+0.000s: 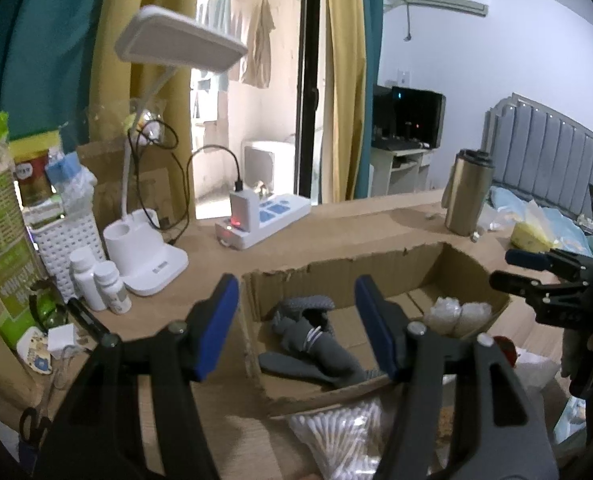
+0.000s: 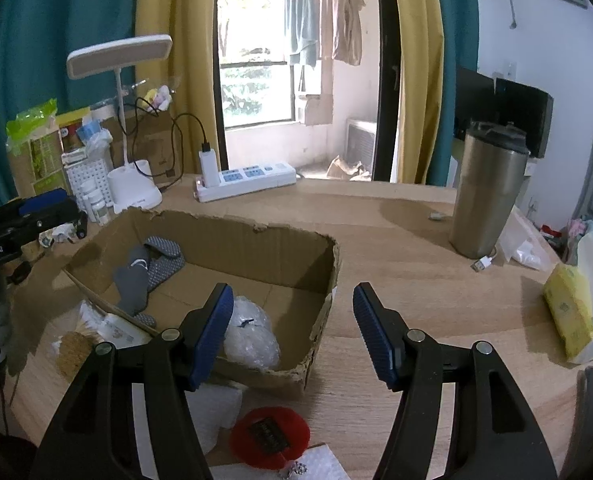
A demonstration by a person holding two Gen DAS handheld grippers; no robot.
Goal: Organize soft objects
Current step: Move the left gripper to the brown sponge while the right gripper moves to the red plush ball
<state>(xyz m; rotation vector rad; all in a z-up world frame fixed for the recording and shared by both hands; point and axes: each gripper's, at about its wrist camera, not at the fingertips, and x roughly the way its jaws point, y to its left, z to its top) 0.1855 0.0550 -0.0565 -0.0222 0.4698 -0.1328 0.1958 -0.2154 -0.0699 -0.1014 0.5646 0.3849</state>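
Observation:
A torn cardboard box [image 1: 376, 260] [image 2: 256, 232] lies on the wooden desk. Grey socks [image 1: 312, 344] [image 2: 144, 272] lie in its left part. A clear bubble-wrap bundle [image 1: 456, 314] [image 2: 250, 336] lies at its right near corner. My left gripper [image 1: 296, 292] hovers over the box's near left side, open, with nothing between its blue pads. My right gripper [image 2: 292, 300] is open and empty above the box's near right corner, its left pad just over the bubble wrap. In the left wrist view the right gripper [image 1: 516, 270] shows at the right edge.
A white desk lamp [image 1: 148, 264], small white bottles [image 1: 96, 284] and a power strip [image 2: 248, 178] stand behind the box. A steel tumbler [image 2: 484, 196] is at the right. A cotton-swab bag [image 1: 336, 436], a red round item [image 2: 270, 432] and a yellow tissue pack [image 2: 572, 312] lie nearby.

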